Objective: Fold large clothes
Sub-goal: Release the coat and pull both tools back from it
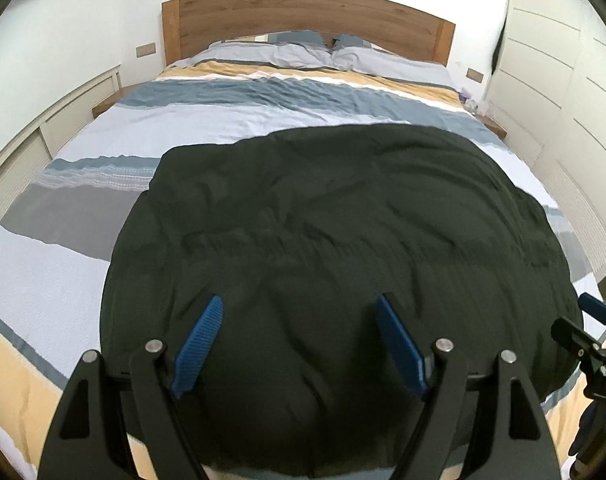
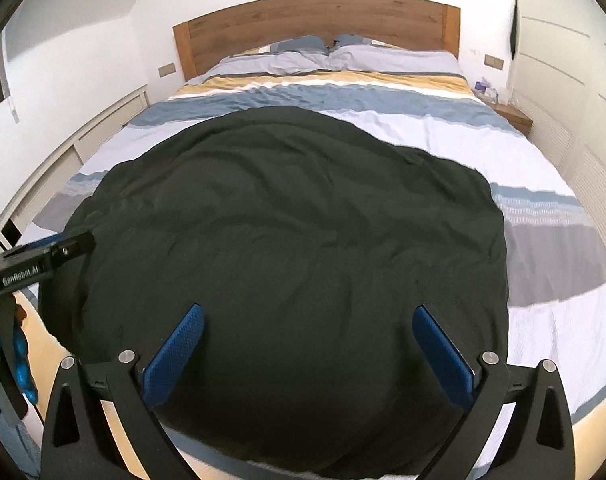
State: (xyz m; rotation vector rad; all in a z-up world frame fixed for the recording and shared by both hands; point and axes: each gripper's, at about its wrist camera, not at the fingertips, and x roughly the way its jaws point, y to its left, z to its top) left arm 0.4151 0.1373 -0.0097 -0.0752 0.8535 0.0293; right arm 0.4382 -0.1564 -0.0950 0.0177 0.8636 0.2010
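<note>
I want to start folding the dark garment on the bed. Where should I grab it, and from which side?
Probably the near edge of the dark garment, approached from the foot of the bed. It lies spread flat, and both the left gripper and right gripper hover open there.

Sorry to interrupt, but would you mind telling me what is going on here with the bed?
A person holds a gripper in each hand over a large dark garment spread on the striped bedcover. The left gripper and right gripper both hover near its closest edge, jaws wide apart, gripping nothing. No fold is underway yet.
</note>
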